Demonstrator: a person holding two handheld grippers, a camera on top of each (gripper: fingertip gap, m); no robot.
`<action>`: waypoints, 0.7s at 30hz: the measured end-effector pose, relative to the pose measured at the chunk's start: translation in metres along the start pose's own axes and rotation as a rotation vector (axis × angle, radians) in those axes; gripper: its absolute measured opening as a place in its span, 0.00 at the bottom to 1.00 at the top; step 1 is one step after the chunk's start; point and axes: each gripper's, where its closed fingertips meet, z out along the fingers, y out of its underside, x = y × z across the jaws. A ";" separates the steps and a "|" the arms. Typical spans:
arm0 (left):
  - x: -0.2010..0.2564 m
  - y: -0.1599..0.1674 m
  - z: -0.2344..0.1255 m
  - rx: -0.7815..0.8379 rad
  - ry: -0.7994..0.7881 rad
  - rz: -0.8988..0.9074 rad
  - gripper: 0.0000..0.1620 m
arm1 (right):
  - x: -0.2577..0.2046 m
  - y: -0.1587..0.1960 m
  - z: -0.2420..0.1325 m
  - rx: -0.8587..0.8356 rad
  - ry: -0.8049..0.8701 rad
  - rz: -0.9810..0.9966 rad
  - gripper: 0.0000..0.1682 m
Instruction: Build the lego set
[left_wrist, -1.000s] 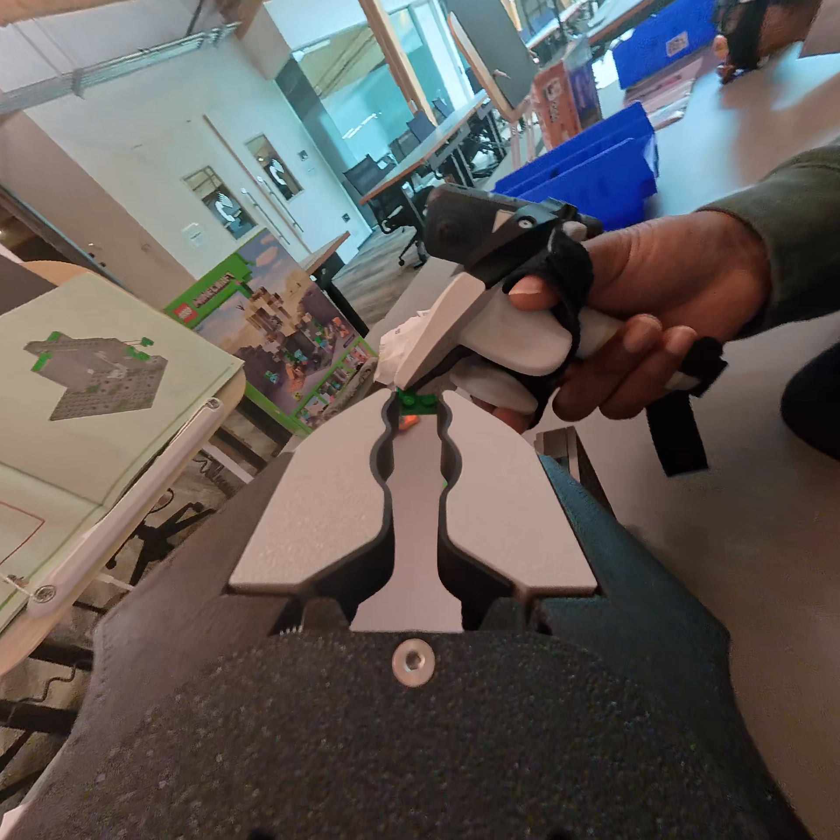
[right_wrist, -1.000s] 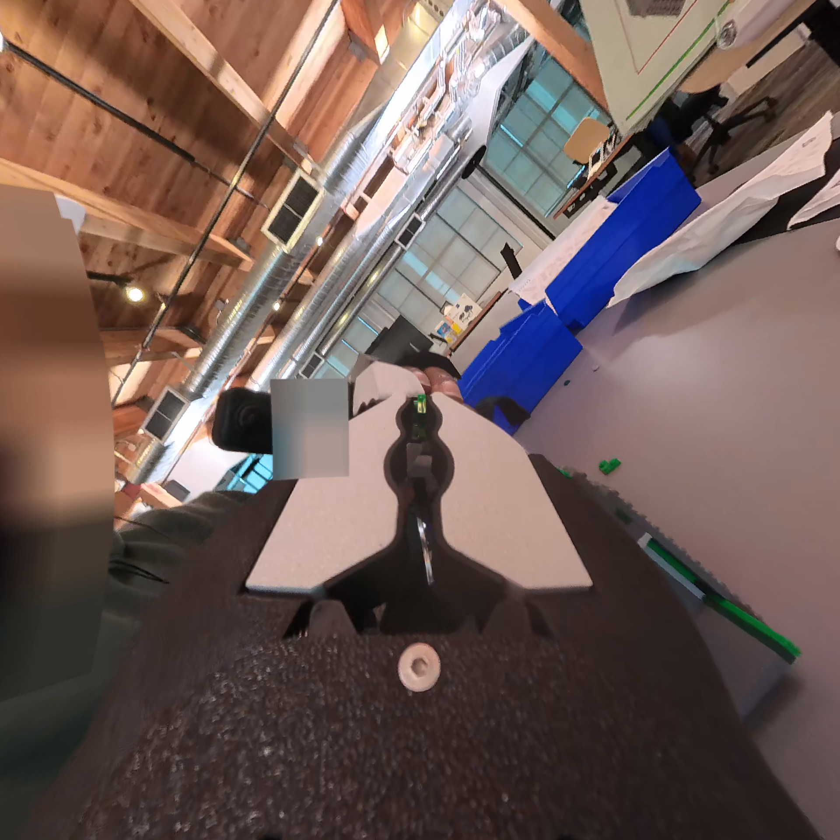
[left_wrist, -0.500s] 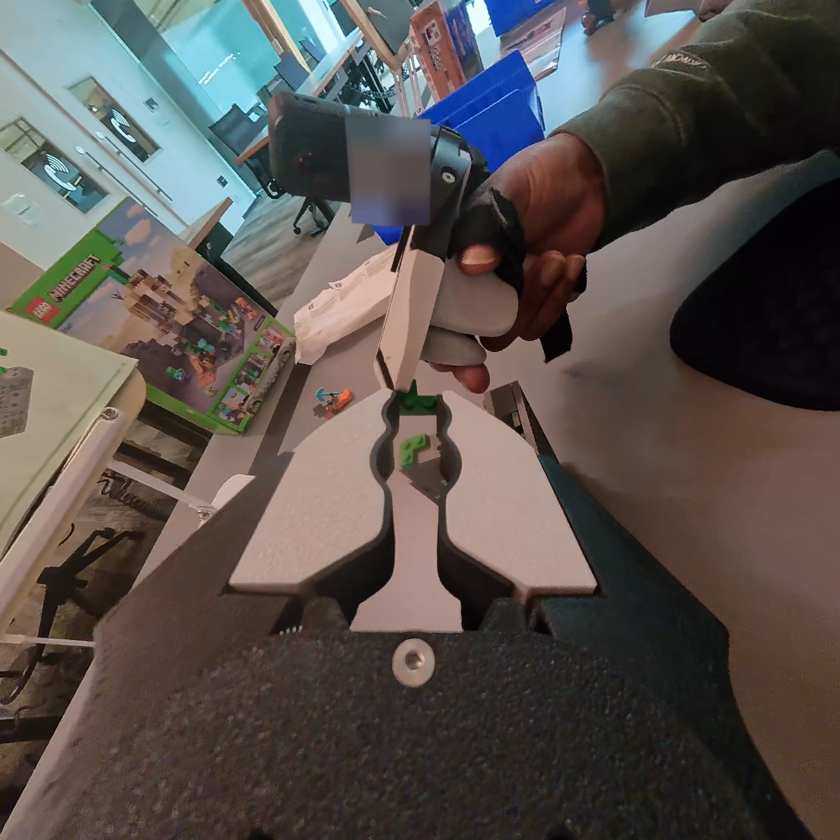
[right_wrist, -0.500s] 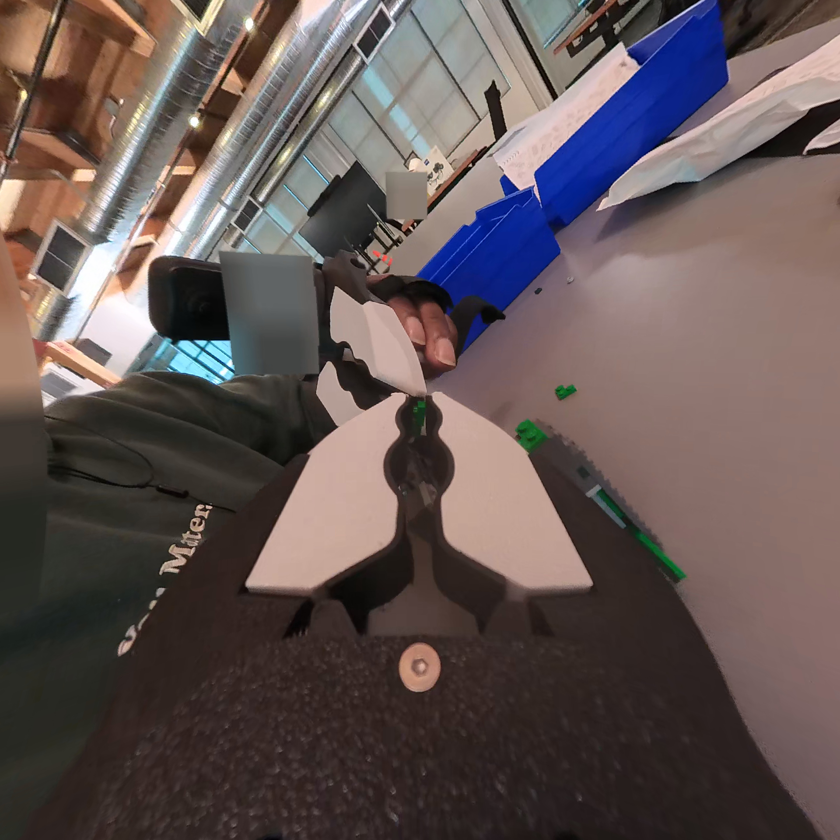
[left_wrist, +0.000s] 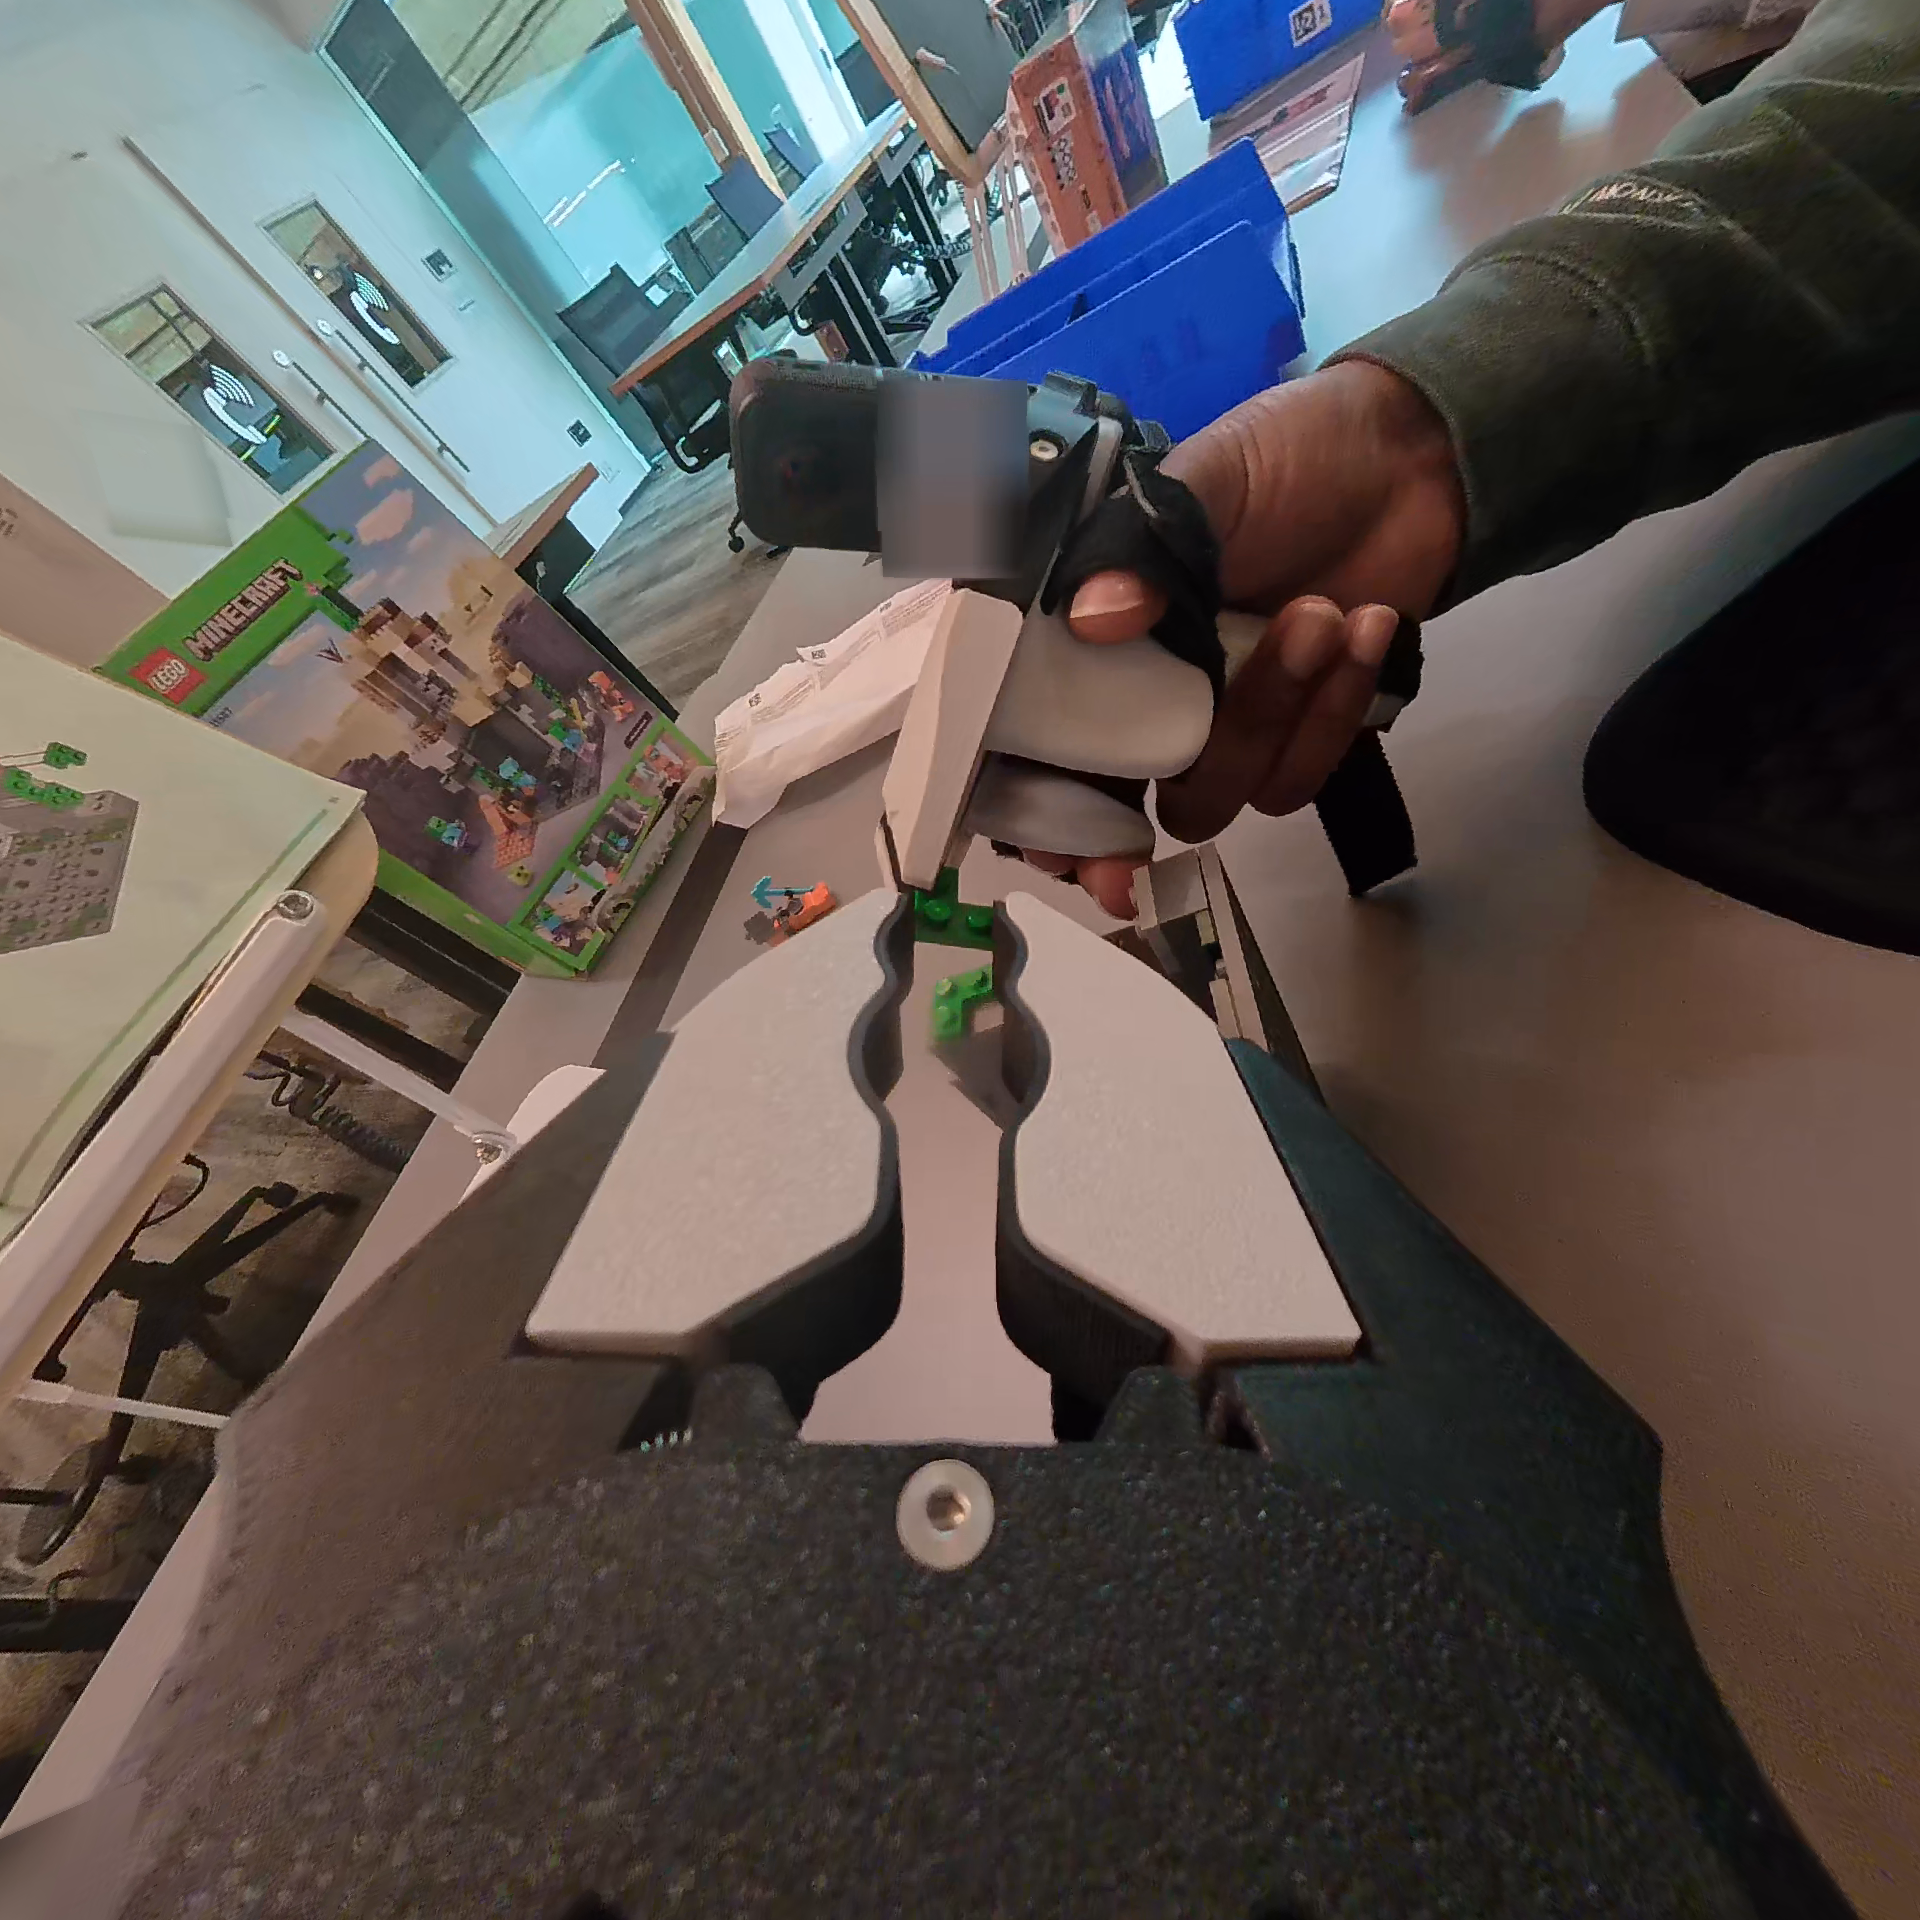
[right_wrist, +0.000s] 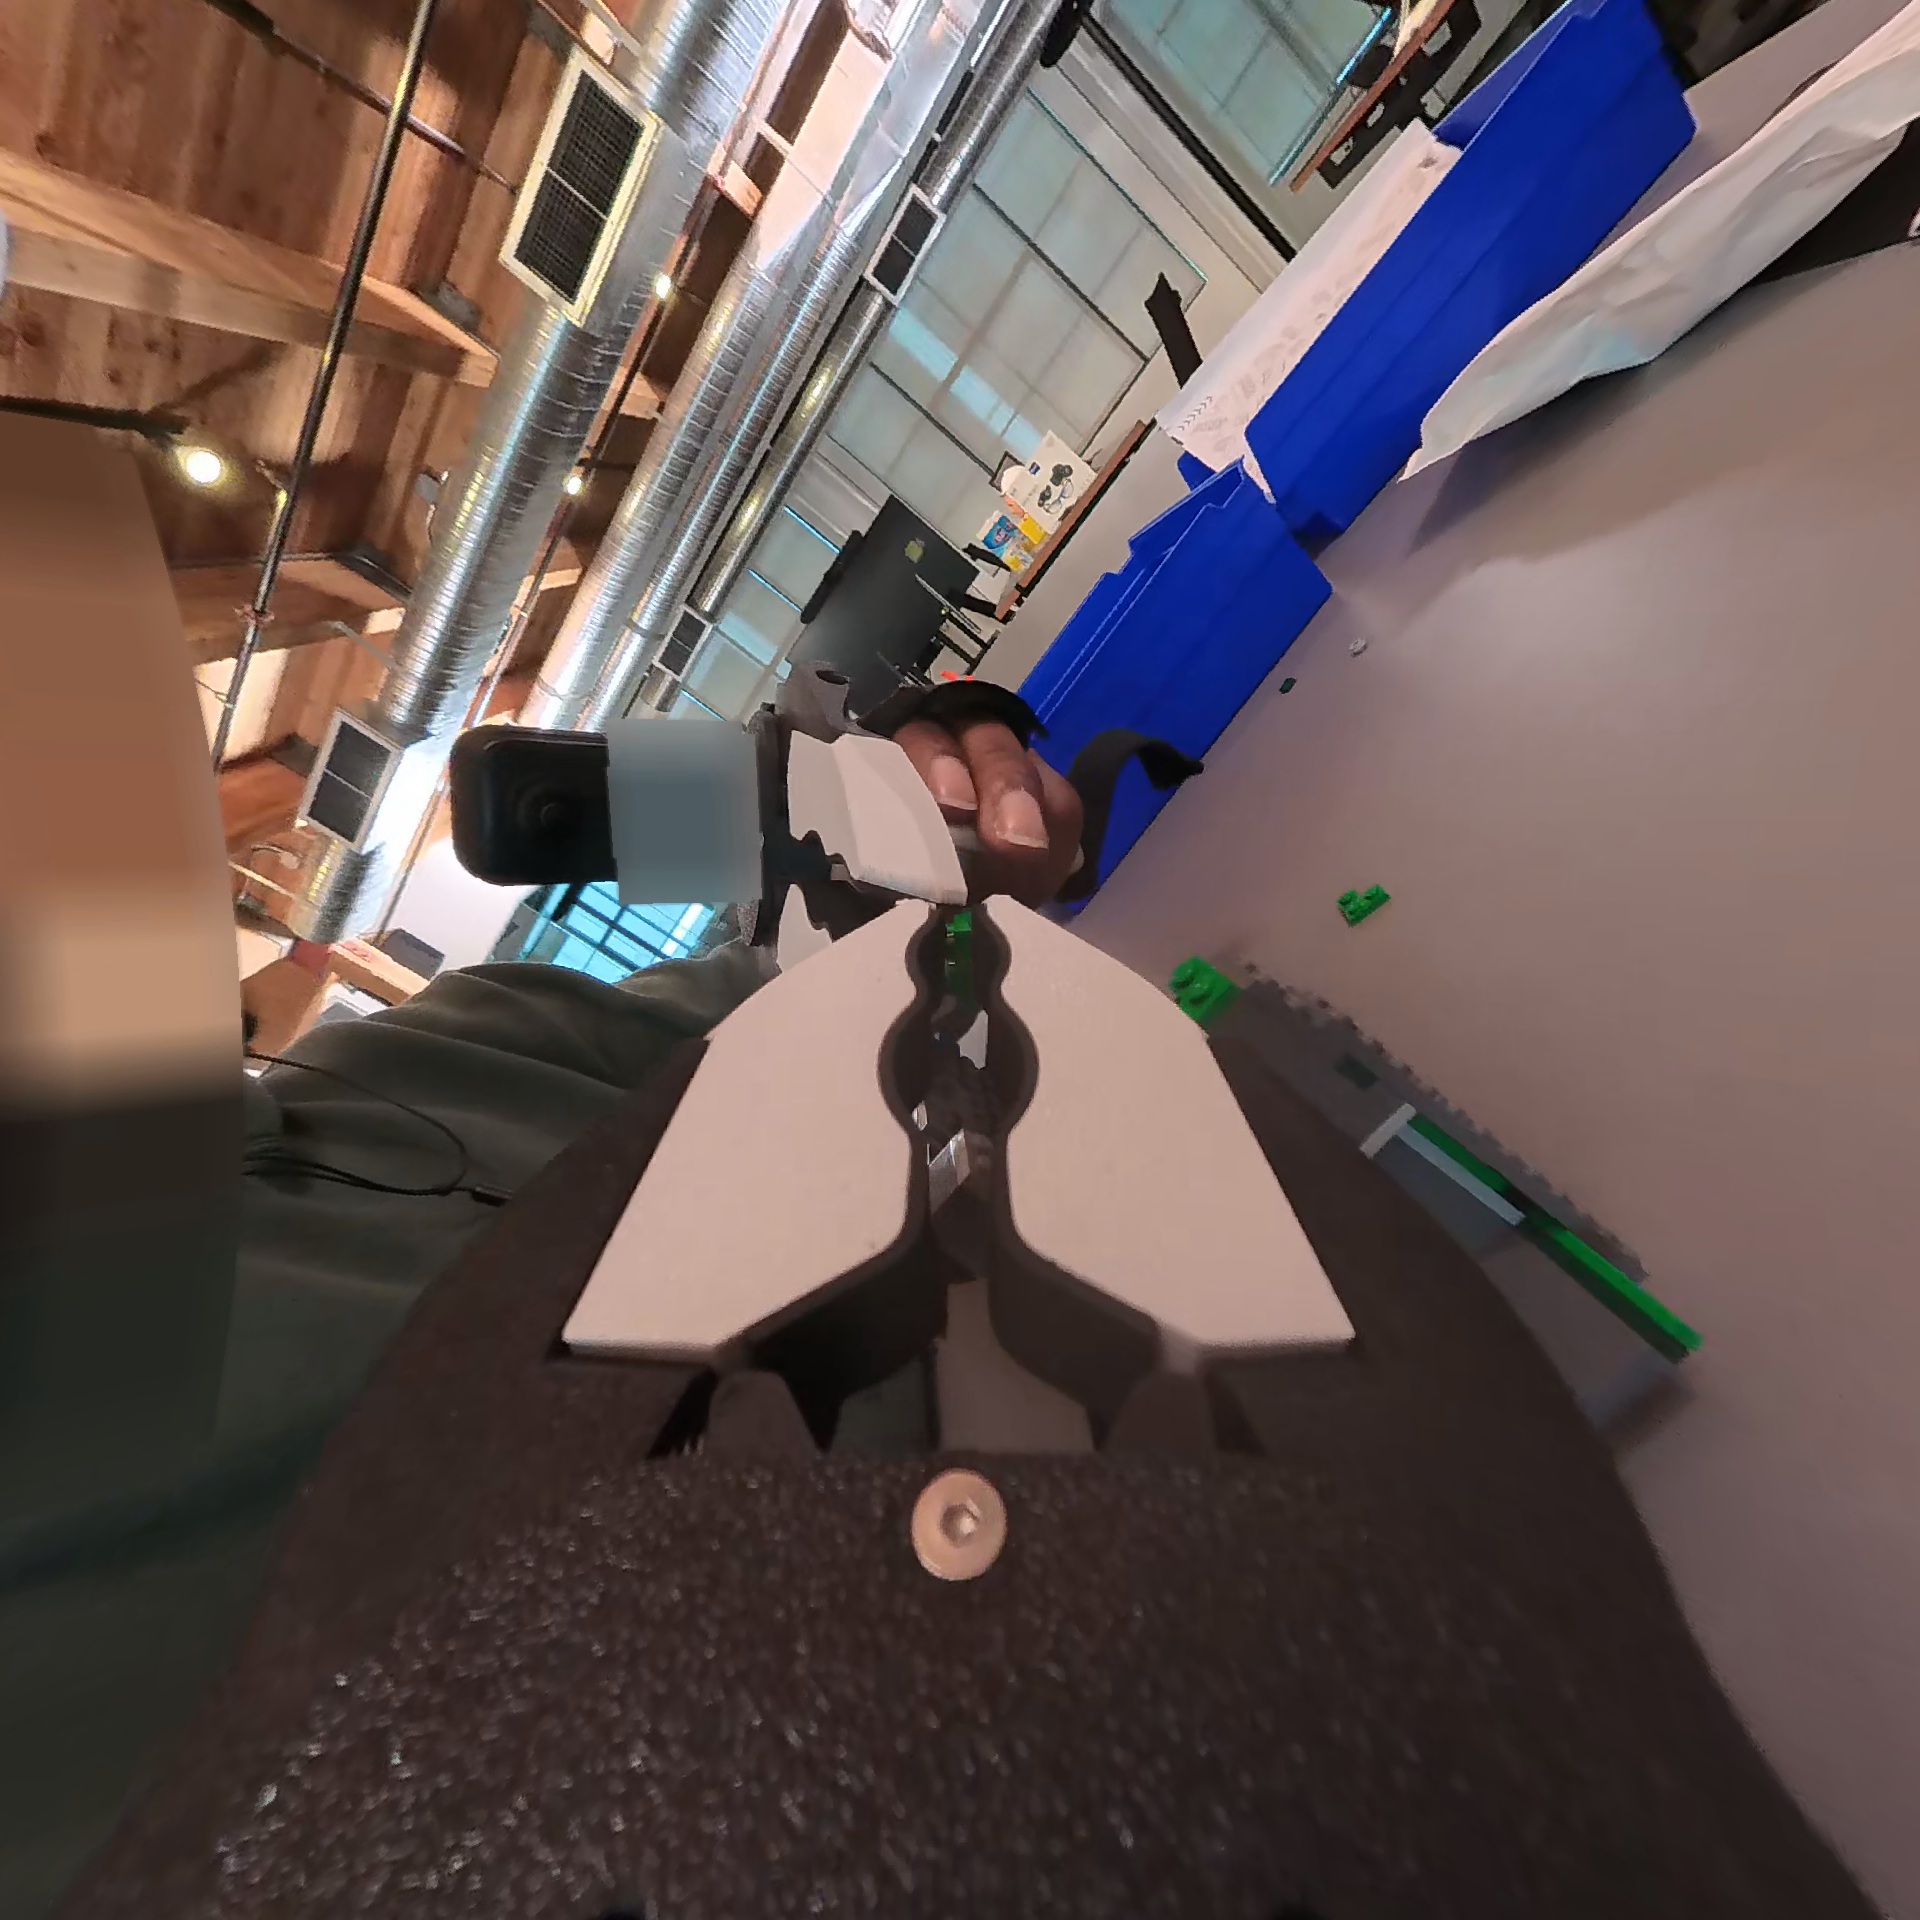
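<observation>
My left gripper (left_wrist: 951, 916) is shut on a small dark green lego plate (left_wrist: 951, 923), held above the grey table (left_wrist: 1558, 1143). My right gripper (right_wrist: 961, 916) meets it tip to tip and pinches the same green piece (right_wrist: 958, 935) edge-on. In the left wrist view the right gripper's fingers (left_wrist: 940, 748) come down onto the plate from above, held by a hand (left_wrist: 1309, 561). In the right wrist view the left gripper's fingers (right_wrist: 883, 821) show just beyond the tips. A bright green piece (left_wrist: 961, 1003) sits below on the grey build (right_wrist: 1392, 1112).
A lego box (left_wrist: 416, 707) and an instruction booklet (left_wrist: 156, 862) on a stand are at the left. A white paper bag (left_wrist: 821, 707), a small orange and teal figure (left_wrist: 795, 906), loose green pieces (right_wrist: 1363, 904) and blue bins (right_wrist: 1174, 665) lie on the table. The grippers are tip to tip, or close to it.
Both grippers have turned together while staying tip to tip on the green piece. The right gripper now points down at it more steeply than a second ago.
</observation>
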 end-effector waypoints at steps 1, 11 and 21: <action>0.000 0.000 0.000 0.000 -0.001 0.003 0.08 | 0.000 0.000 0.000 0.001 -0.002 0.006 0.03; 0.001 -0.001 -0.002 -0.005 0.012 0.022 0.08 | -0.002 0.001 0.001 -0.006 -0.008 0.004 0.03; -0.007 -0.001 -0.005 -0.003 -0.017 0.022 0.07 | -0.003 -0.005 -0.002 0.024 -0.009 0.000 0.02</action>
